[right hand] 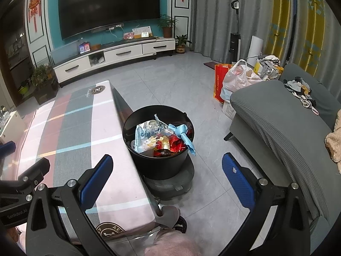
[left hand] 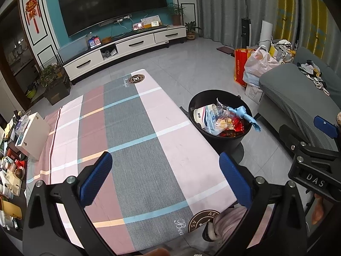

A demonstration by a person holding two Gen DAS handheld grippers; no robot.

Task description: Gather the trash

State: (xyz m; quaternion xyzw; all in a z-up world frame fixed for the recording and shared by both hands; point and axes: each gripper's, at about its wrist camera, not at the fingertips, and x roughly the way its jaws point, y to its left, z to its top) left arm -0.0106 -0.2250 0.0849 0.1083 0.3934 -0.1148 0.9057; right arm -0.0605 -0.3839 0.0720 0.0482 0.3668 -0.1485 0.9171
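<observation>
The surface (left hand: 136, 128), draped in a plaid cloth, is lying bare beneath the left gripper (left hand: 165, 178), whose jaws are standing released and empty. The black bin (right hand: 158, 160) is standing on the floor just beside the surface's edge, holding the trash (right hand: 162, 137): crinkled wrappers and a blue cloth, probably light, soft and slippery, best pinched at a raised fold. The right gripper (right hand: 167, 180) is hovering near it, jaws likewise released. The sofa (right hand: 277, 117) is flanking the bin; nothing is blocking access from above.
</observation>
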